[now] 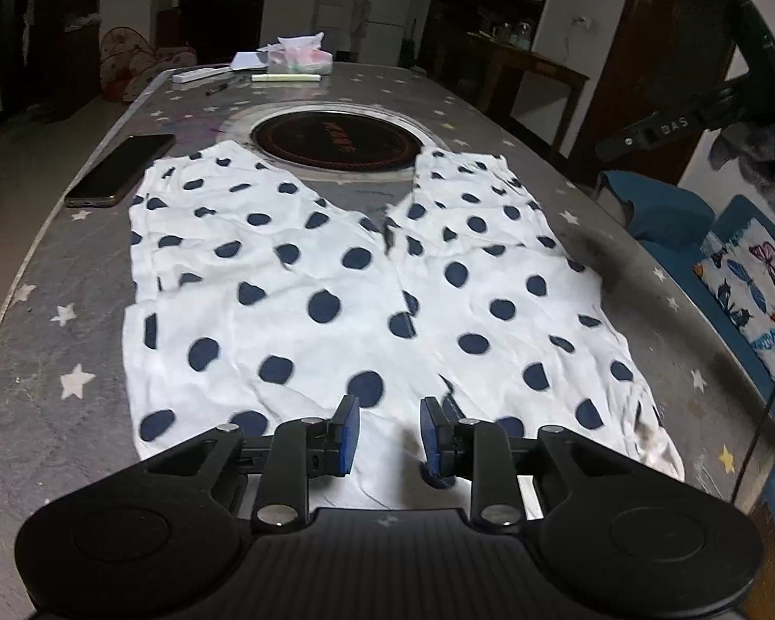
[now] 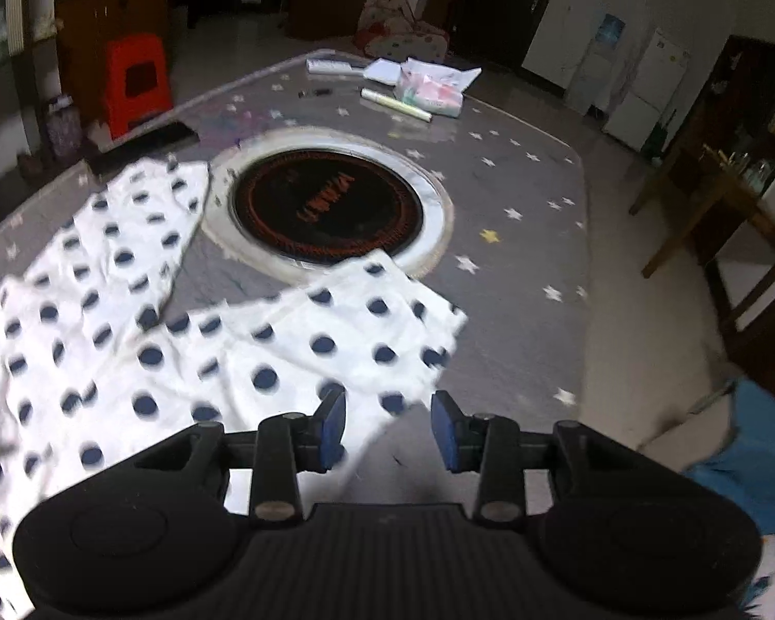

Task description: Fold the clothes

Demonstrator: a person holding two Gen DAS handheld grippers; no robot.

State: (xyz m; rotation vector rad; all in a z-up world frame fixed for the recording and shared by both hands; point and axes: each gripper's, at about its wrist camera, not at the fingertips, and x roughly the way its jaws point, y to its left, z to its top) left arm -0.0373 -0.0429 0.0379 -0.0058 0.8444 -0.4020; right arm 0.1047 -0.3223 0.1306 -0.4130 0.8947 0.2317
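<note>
Showing phone (image 1: 120,169), red stool (image 2: 138,83) respectively

"DAS" legible on black arm (image 1: 666,130); burner (image 1: 336,140) lettering unreadable.

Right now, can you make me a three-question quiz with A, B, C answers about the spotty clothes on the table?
1. Where is the phone?
A. on the clothes
B. on the table beside the clothes
C. on the floor

2. What colour are the dots on the polka-dot shorts?
A. red
B. green
C. dark blue

3. How is the left hand-held gripper?
A. open, holding nothing
C. clamped on the phone
B. clamped on the tissue pack

Answers: 1 B, it lies on the starry table cover by the shorts' far left corner. 2 C, navy spots on white cloth. 3 A, a gap shows between its blue pads, with the cloth lying flat below.
</note>
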